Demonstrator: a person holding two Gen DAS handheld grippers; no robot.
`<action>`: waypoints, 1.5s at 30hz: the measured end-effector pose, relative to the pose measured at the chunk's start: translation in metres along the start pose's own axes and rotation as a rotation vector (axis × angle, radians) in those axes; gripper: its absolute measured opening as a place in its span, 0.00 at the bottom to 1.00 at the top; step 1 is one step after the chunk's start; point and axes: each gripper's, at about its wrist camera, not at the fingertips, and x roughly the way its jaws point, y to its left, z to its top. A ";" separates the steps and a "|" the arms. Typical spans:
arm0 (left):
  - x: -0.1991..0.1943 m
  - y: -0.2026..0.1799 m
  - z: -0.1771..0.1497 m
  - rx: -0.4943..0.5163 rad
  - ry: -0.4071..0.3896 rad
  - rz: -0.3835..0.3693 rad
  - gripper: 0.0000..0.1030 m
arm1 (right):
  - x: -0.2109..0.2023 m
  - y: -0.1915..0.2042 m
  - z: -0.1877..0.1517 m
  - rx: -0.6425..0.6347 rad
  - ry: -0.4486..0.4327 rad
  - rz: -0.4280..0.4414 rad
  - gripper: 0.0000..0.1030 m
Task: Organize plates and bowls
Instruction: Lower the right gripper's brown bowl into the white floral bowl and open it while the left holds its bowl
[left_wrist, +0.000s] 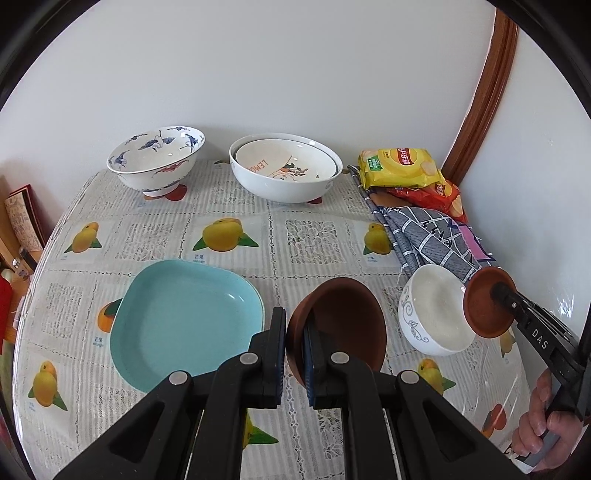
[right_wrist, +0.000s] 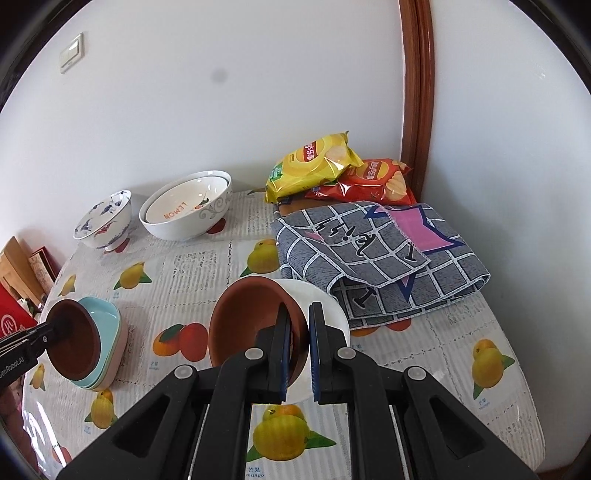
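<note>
Left gripper, angled down toward the table, clamped on the rim of a brown bowl held tilted just right of the turquoise square plate; from the right wrist view, turquoise plate seen stacked on a pink one. Right gripper, likewise angled down, clamped on the rim of a second brown bowl, tilted in front of a small white bowl with a grey scroll pattern; whether the two touch cannot be told. Bare hand wrapped around the right gripper's handle at the near right edge of the left wrist view. Tablecloth printed with mangoes and oranges under a clear cover. Behind the white bowl, on the right, a folded grey checked cloth. At the far side, a blue-and-white footed bowl on the left, a large white bowl just beside it holding a dish lettered LEMON, and further right, in the corner, a yellow crisp packet lying over a red one.
</note>
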 end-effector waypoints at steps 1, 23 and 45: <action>0.001 0.000 0.000 -0.002 0.002 -0.002 0.09 | 0.002 -0.001 0.000 0.002 0.001 0.000 0.09; 0.040 -0.011 0.005 0.002 0.062 -0.015 0.09 | 0.064 0.001 -0.008 -0.013 0.111 -0.002 0.09; 0.064 -0.007 0.008 -0.009 0.091 -0.021 0.09 | 0.094 0.009 -0.012 -0.068 0.188 -0.044 0.09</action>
